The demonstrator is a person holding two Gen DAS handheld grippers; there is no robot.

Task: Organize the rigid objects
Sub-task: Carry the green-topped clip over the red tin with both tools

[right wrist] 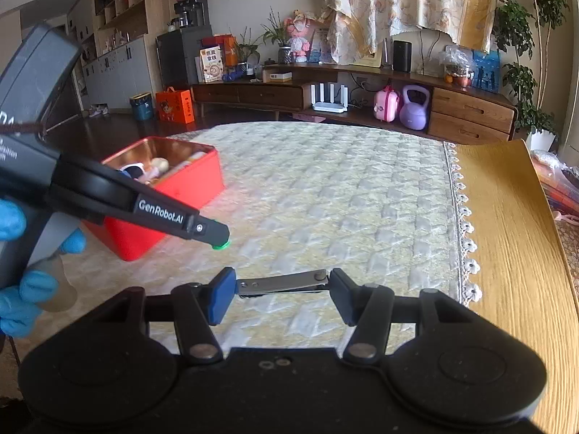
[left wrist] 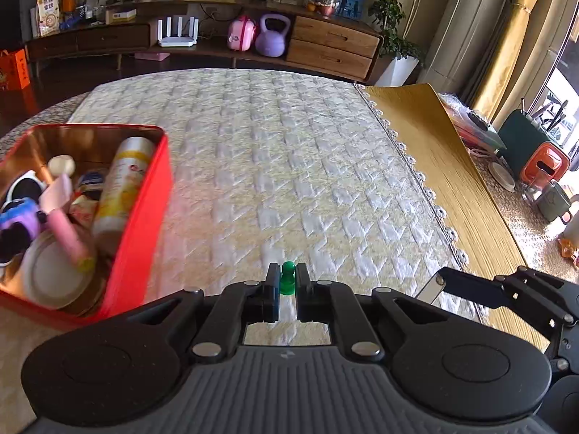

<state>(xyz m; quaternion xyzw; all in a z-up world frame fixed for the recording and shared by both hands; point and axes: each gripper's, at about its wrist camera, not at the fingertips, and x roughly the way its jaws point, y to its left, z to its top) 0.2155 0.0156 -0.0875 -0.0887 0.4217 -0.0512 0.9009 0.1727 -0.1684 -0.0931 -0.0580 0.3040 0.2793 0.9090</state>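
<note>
Transfer of green pawn (left wrist: 288, 277), clamped between pads of left gripper (left wrist: 288, 282) above quilted mat (left wrist: 289, 166): carry over red tin (left wrist: 144, 217) at left, clear rim, release low among contents. Right gripper (right wrist: 280, 291), angled down, clamped endwise on metal clip (right wrist: 284, 284). Gloved hand (right wrist: 21, 275) grips left handle.

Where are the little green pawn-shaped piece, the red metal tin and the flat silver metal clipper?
Green pawn-shaped piece (left wrist: 288, 277), left wrist view, its body.
Red metal tin (left wrist: 144, 231), left wrist view, side wall.
Flat silver metal clipper (right wrist: 282, 283), right wrist view, its middle.
</note>
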